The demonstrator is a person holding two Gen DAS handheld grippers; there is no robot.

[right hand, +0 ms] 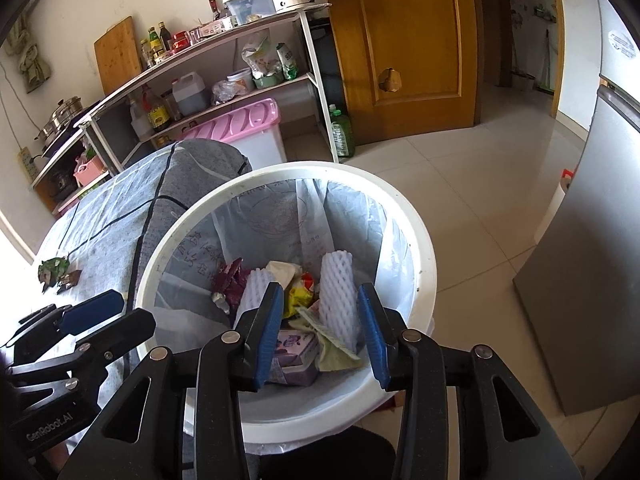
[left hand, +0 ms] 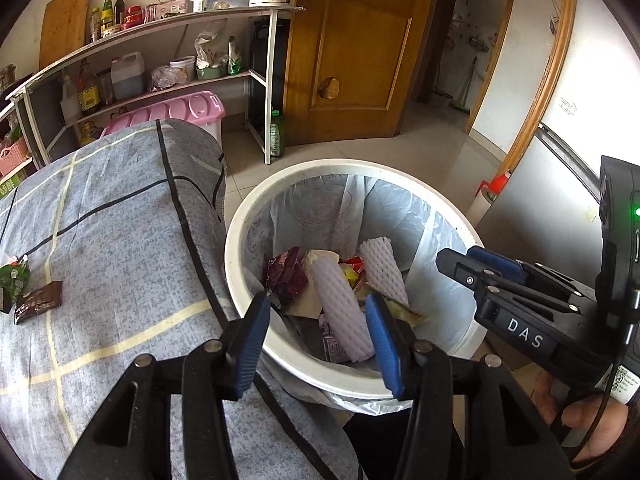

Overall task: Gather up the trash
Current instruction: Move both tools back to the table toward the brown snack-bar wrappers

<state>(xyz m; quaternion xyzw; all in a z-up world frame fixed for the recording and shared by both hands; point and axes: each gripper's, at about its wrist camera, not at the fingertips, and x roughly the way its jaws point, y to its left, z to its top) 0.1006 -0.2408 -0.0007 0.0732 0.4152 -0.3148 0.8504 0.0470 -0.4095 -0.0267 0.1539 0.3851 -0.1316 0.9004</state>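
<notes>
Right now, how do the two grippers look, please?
Both are black, with flat blue pads on the fingers and round silver rivets. The right gripper carries white letters DAS, a green light and a thin black cable. The left gripper reads GenRobot.AI in pale letters.

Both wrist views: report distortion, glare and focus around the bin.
Left wrist view: fisheye bends the shelf and rounds the corners dark; the bin and its trash are sharp. Right wrist view: same curving; window light glares off the floor, and the bin stays sharp.
</notes>
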